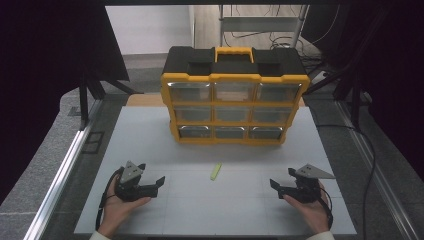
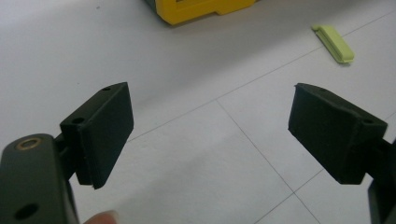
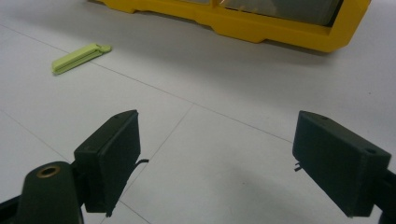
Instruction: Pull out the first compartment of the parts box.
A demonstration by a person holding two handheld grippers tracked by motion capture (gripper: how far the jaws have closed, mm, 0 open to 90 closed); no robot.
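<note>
White table point(image 1: 150, 145) with thin grid lines carries a yellow-and-black drawer organizer point(image 1: 234, 95) at its far side; what lies in its clear drawers is hard to make out. No writing can be read on it. Both hands rest low at the near edge. The left gripper point(image 1: 151, 179) and right gripper point(image 1: 282, 179) point inward, jaws wide, holding nothing. Between them, toward the organizer, lies a small green clip point(image 1: 215, 171).

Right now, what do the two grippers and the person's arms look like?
Both grippers, left gripper and right gripper, are black, handheld, each topped by a grey three-cornered plate. Each has two blocky black jaws with small holes in their tops. A brass-ringed hole sits behind the left jaw. A black cable trails off. Sleeve cuffs look pale.
</note>
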